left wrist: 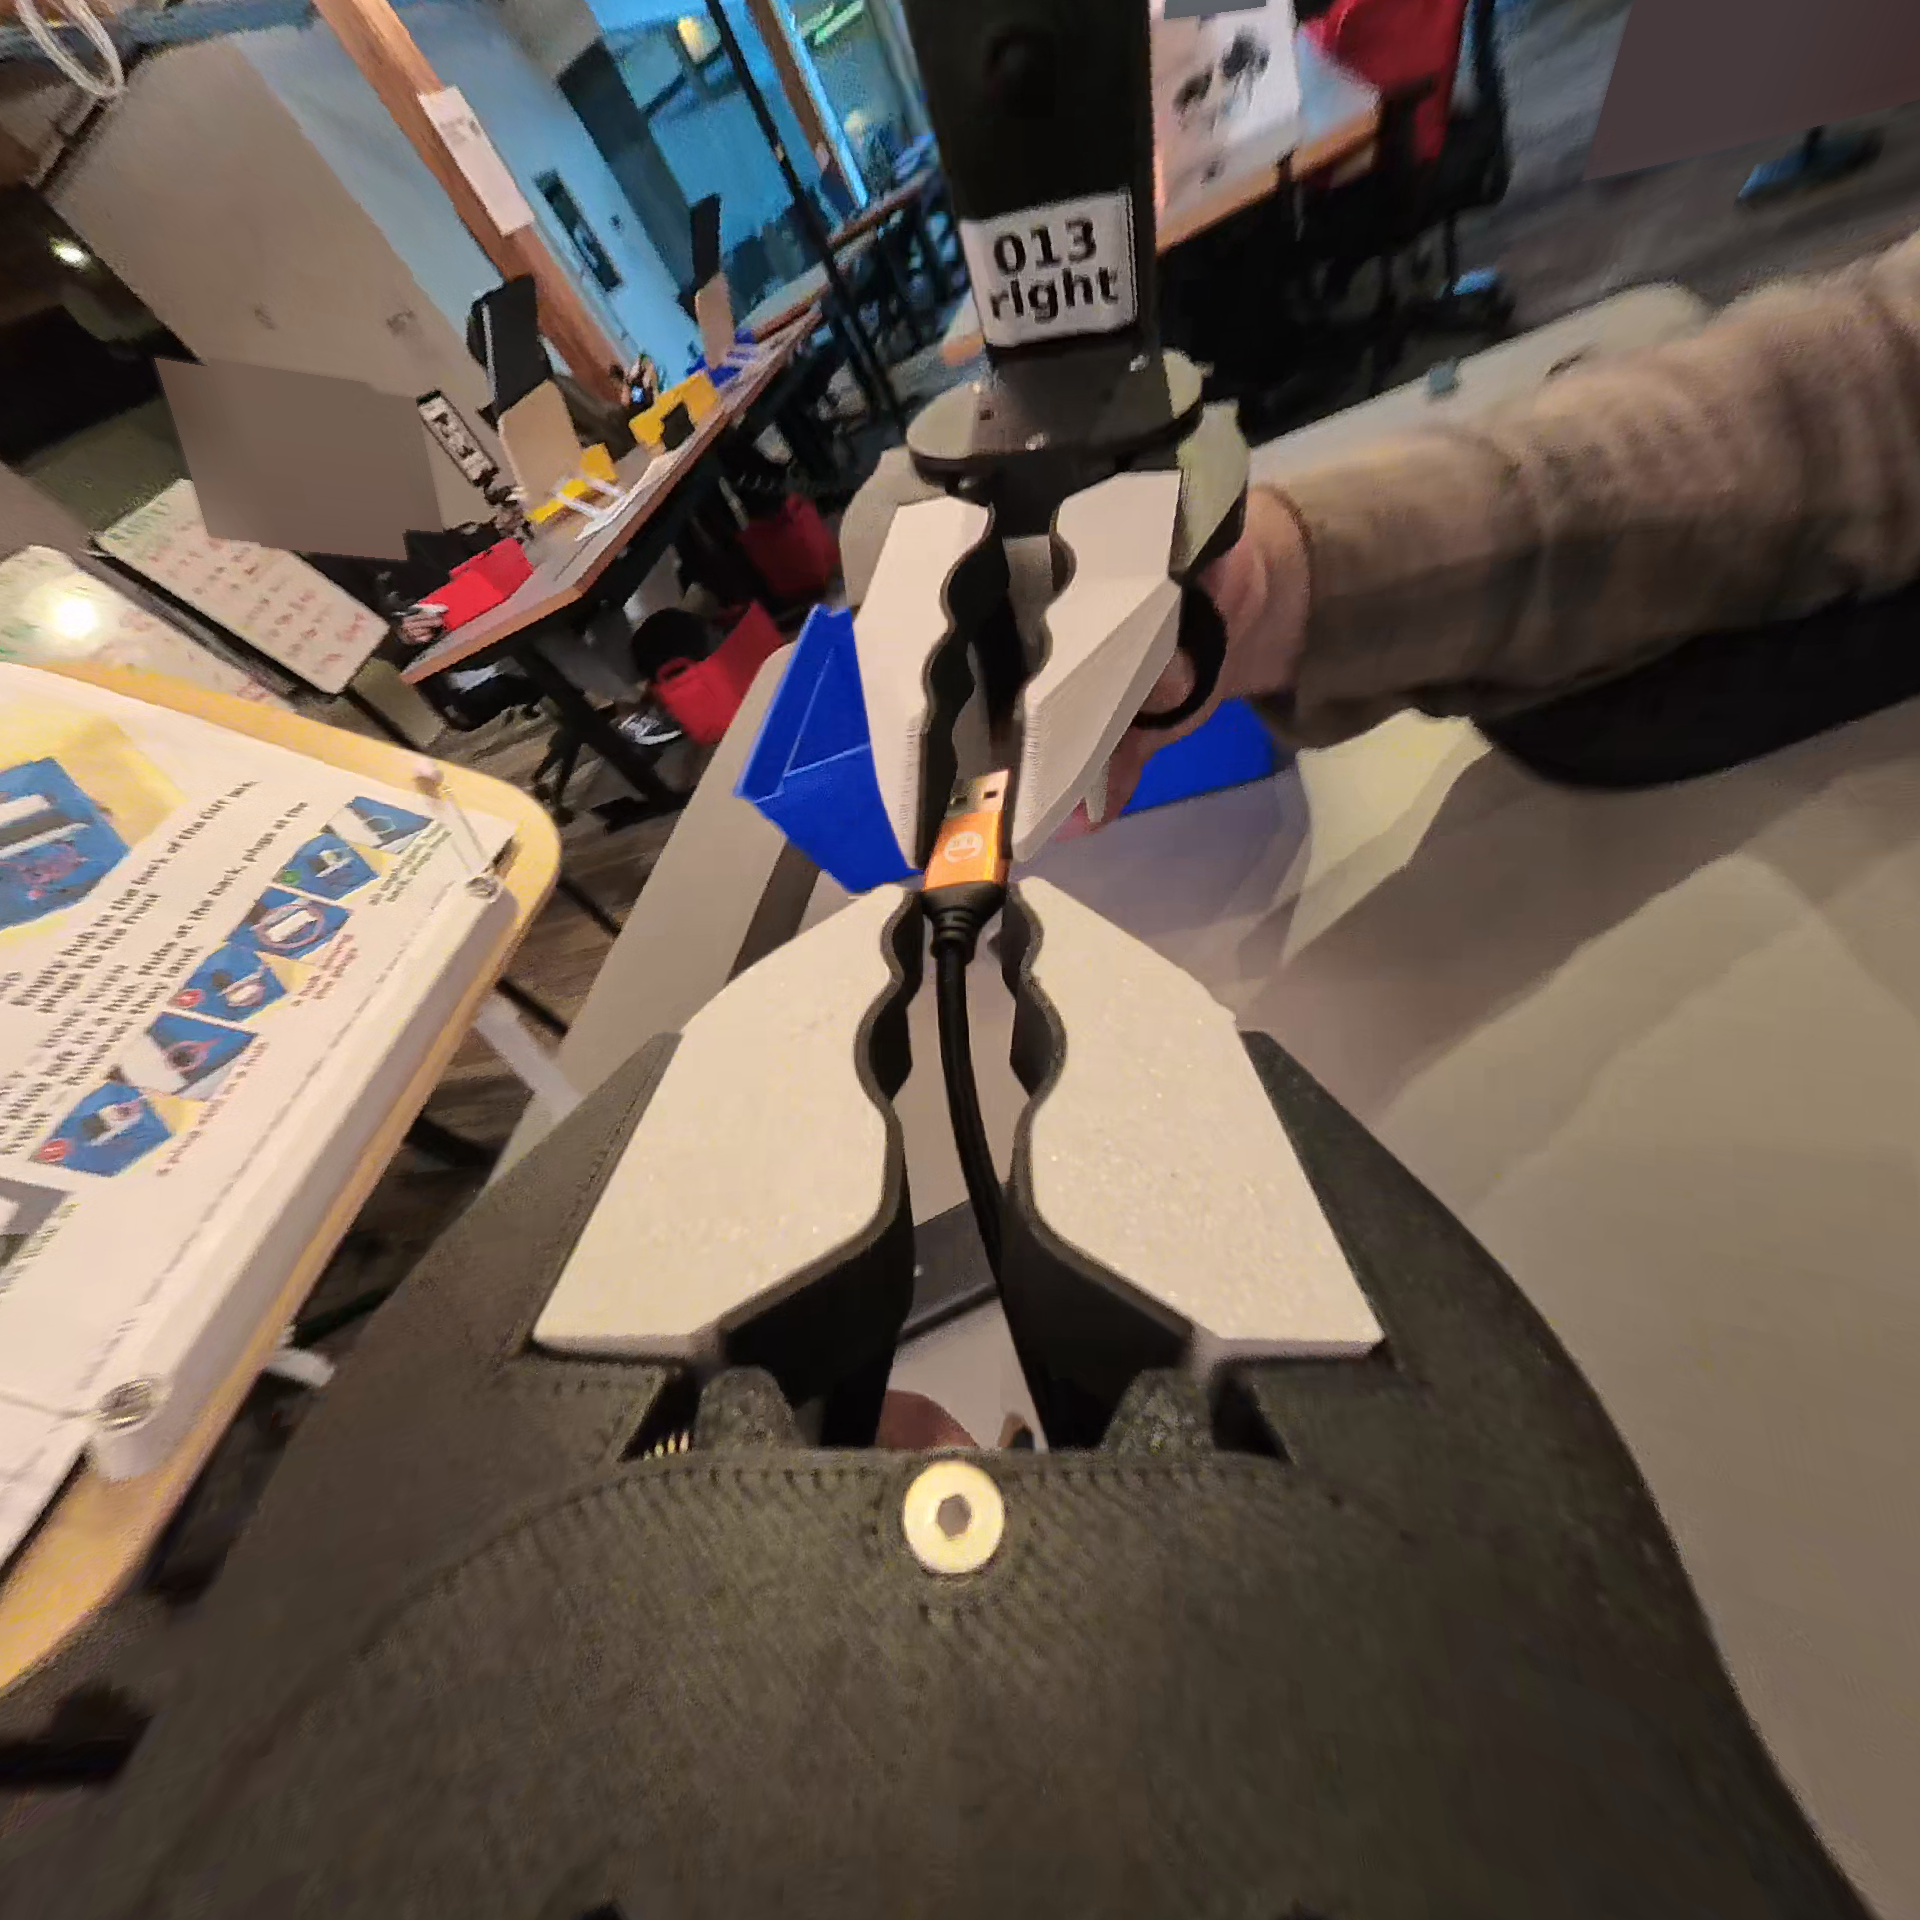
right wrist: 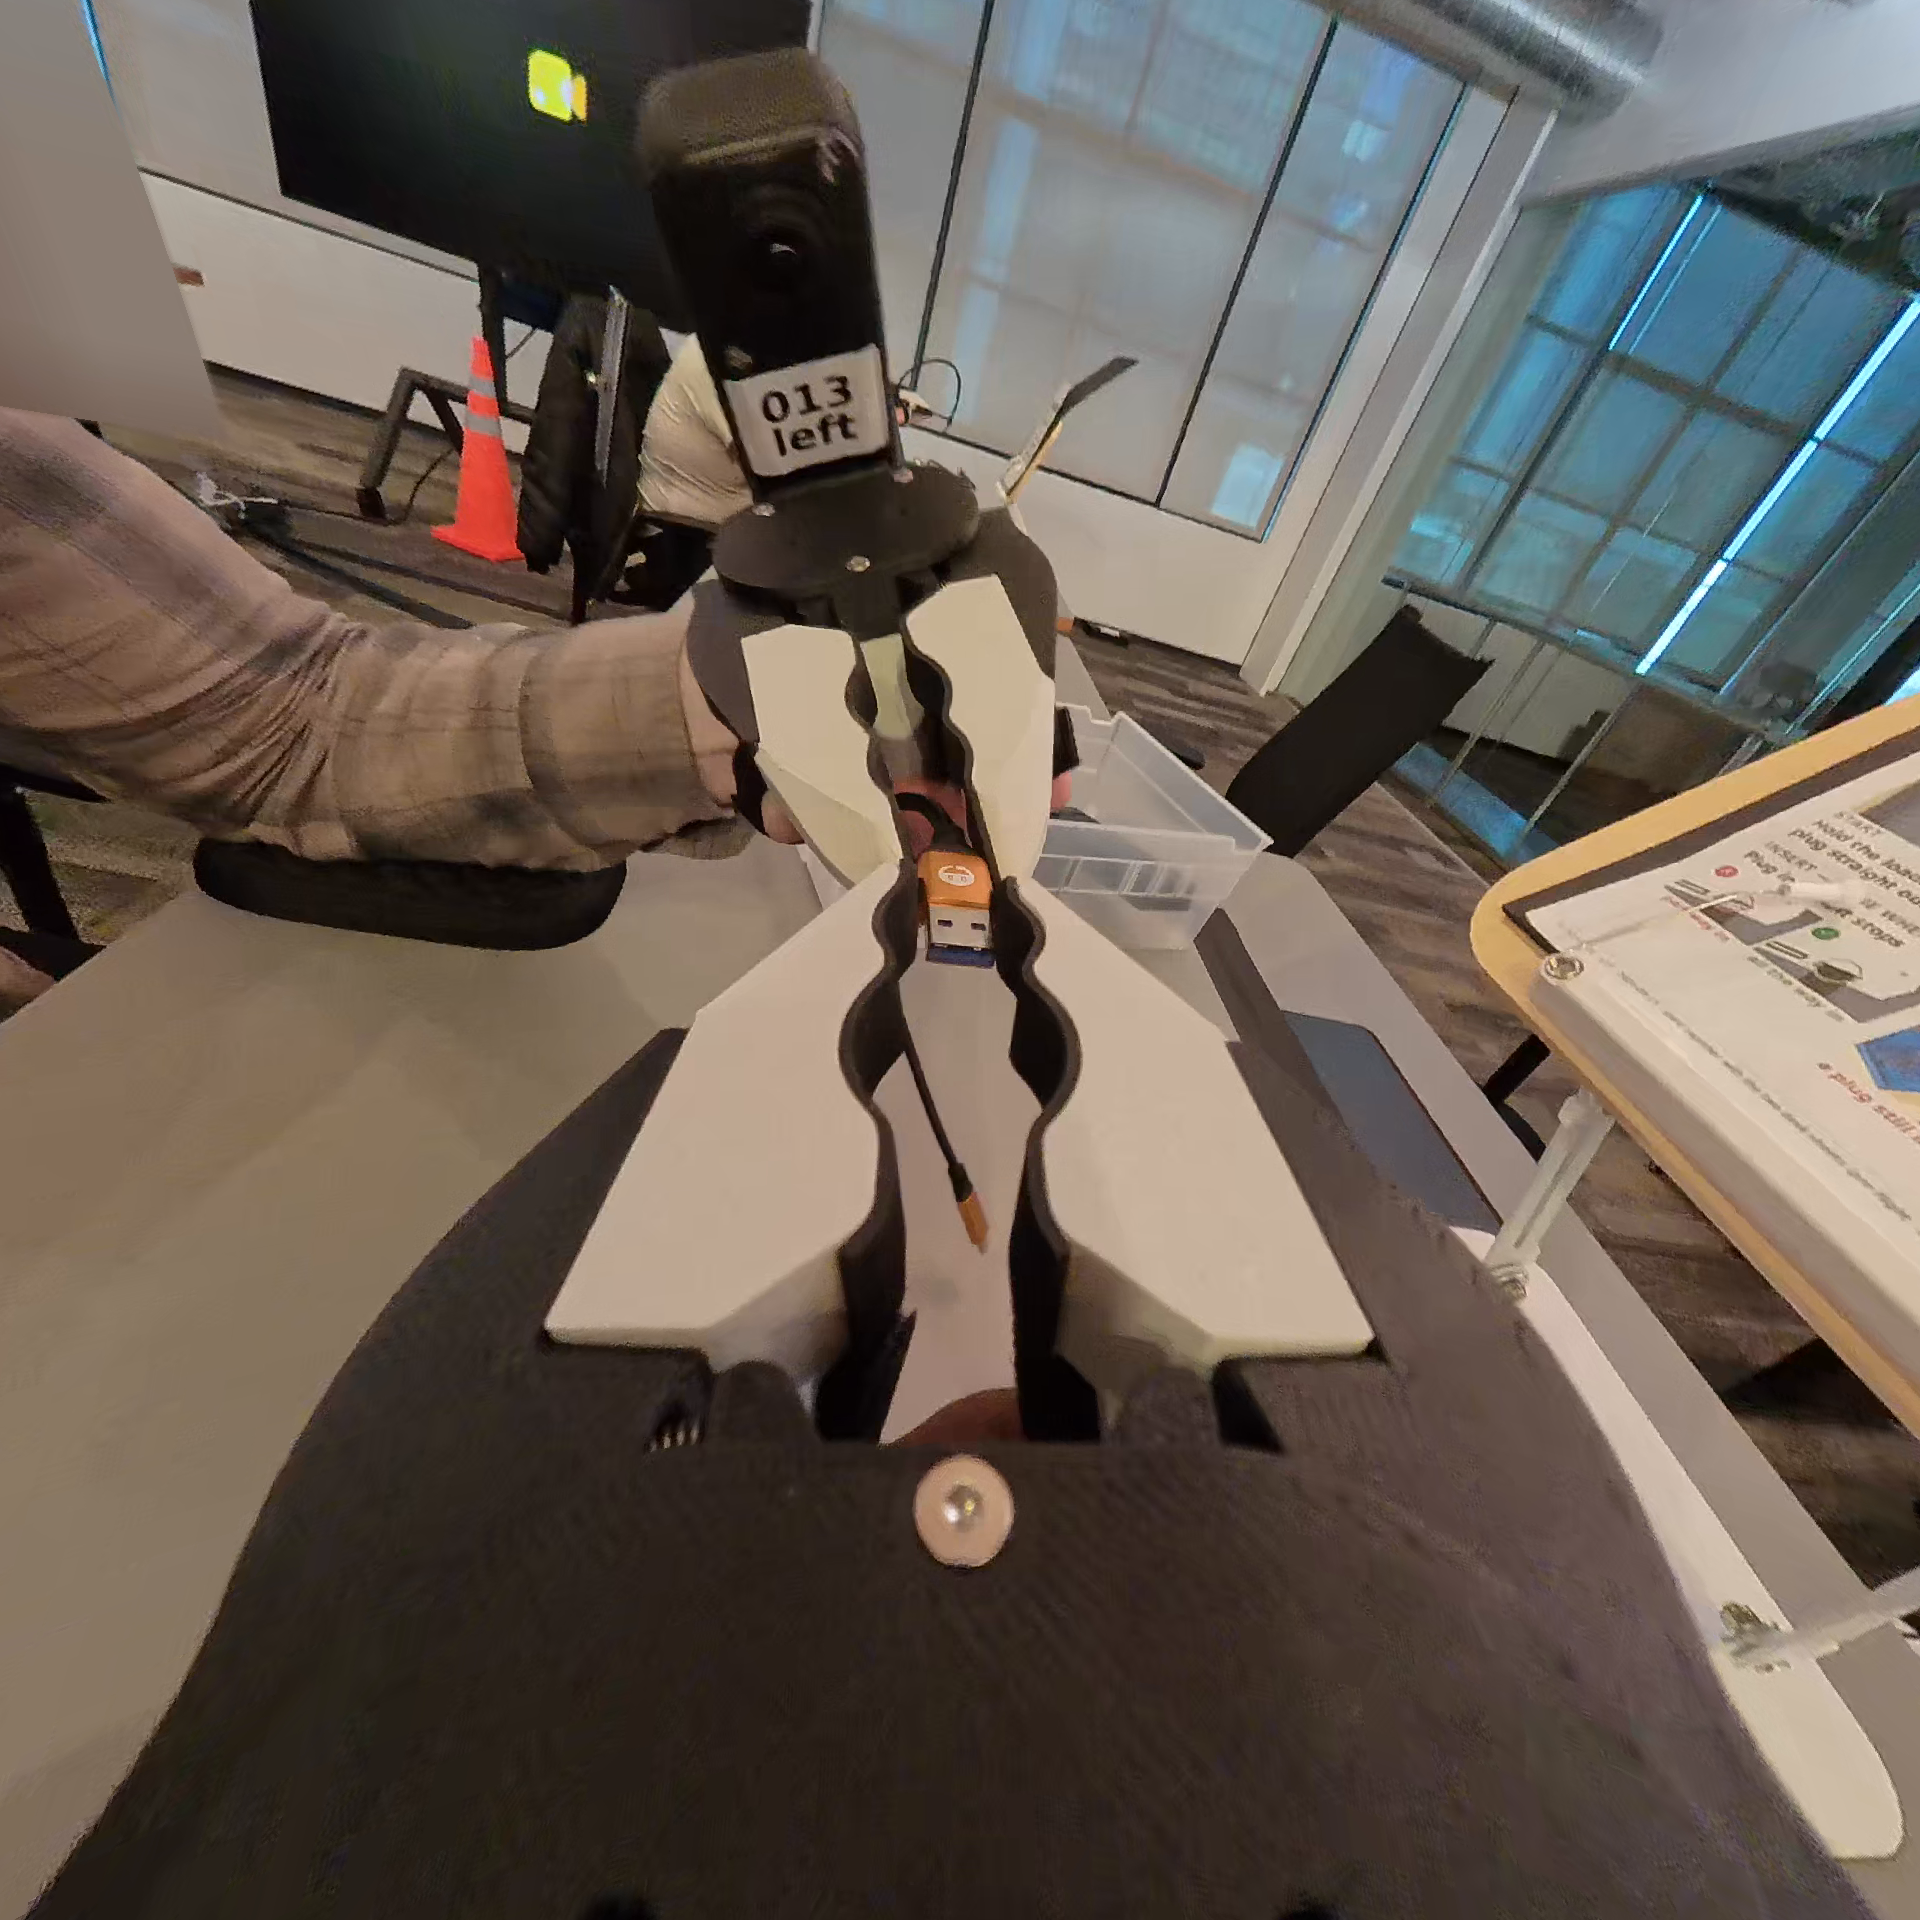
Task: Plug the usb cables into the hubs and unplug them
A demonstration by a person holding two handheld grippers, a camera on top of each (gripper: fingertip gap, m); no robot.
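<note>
My left claw point(left wrist: 961, 883) is pinching the orange plug point(left wrist: 966, 852) of the black cable point(left wrist: 961, 1060), which is running back between my fingers toward me. Just beyond, my right claw point(left wrist: 971, 800) is facing it tip to tip, its fingers a little apart around the metal end of the plug (whether they are touching it, I cannot tell). Farther off, a blue bin point(left wrist: 821, 758) is sitting on the grey table point(left wrist: 1558, 1039), and a clear bin point(right wrist: 1153, 831) is showing behind the left claw.

Open-plan office lab: worktables point(left wrist: 623, 540), glass partitions point(right wrist: 1683, 436), big screen point(right wrist: 468, 135).
</note>
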